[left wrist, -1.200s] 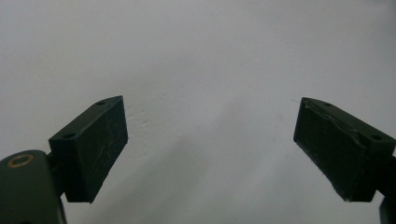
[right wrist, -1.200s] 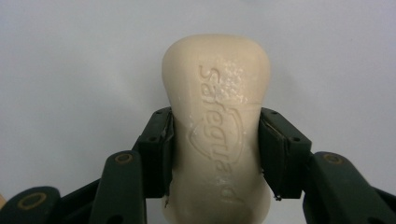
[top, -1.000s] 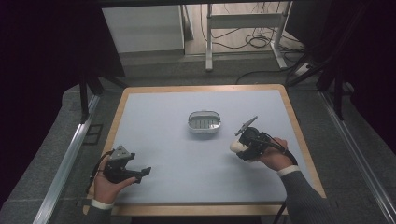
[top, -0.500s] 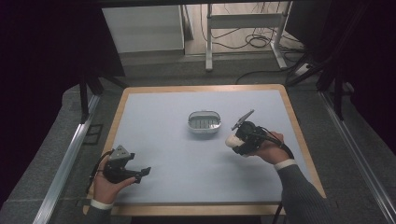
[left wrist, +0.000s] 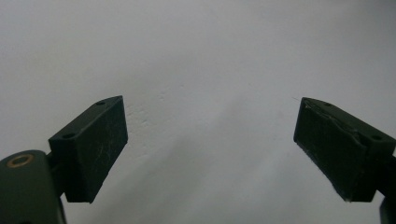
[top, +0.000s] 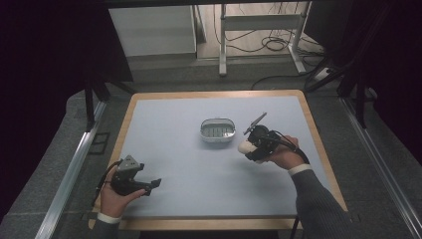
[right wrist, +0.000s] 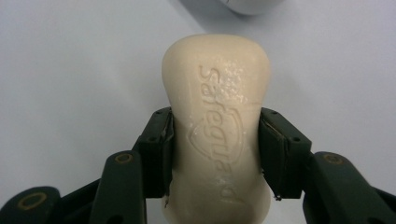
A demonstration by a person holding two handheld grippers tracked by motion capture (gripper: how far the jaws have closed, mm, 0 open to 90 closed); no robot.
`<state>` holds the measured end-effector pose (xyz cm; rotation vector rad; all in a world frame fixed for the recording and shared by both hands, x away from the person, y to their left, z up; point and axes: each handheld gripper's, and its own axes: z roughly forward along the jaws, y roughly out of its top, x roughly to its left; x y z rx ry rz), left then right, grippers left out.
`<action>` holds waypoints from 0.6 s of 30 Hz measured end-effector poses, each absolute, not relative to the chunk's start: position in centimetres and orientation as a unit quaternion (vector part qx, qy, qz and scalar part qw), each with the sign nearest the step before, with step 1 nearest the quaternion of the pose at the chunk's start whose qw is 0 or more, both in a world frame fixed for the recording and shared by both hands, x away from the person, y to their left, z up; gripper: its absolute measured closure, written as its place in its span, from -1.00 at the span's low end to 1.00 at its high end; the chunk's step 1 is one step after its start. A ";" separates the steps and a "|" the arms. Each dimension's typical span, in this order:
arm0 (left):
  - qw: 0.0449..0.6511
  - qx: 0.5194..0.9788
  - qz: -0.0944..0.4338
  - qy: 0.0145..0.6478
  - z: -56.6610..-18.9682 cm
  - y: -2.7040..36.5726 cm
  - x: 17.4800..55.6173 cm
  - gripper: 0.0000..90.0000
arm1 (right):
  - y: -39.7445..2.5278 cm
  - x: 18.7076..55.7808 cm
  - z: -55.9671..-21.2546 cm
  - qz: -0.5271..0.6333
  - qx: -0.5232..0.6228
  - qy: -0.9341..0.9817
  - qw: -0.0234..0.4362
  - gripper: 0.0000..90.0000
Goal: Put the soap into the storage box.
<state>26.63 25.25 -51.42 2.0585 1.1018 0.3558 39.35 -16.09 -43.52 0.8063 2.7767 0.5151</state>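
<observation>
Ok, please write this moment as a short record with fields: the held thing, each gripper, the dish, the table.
held thing: a cream bar of soap with a brand word pressed into it
right gripper: jaws closed on the two sides of the soap, just right of the dish
left gripper: jaws wide apart, nothing between them, near the front left of the table
dish: small oval soap dish with a ribbed bottom, nothing in it, at the table middle
table: pale grey top with a wooden edge
</observation>
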 end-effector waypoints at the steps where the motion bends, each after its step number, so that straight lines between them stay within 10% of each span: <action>1: 0.380 0.806 0.140 0.431 -51.4 25.3 26.6 -0.77 | -16.0 39.5 -43.5 0.175 0.274 0.940 0.103 0.10; 18: 0.382 0.804 0.143 0.433 -51.3 25.6 26.6 -0.77 | -14.9 41.9 -42.7 0.177 0.276 0.938 0.112 0.10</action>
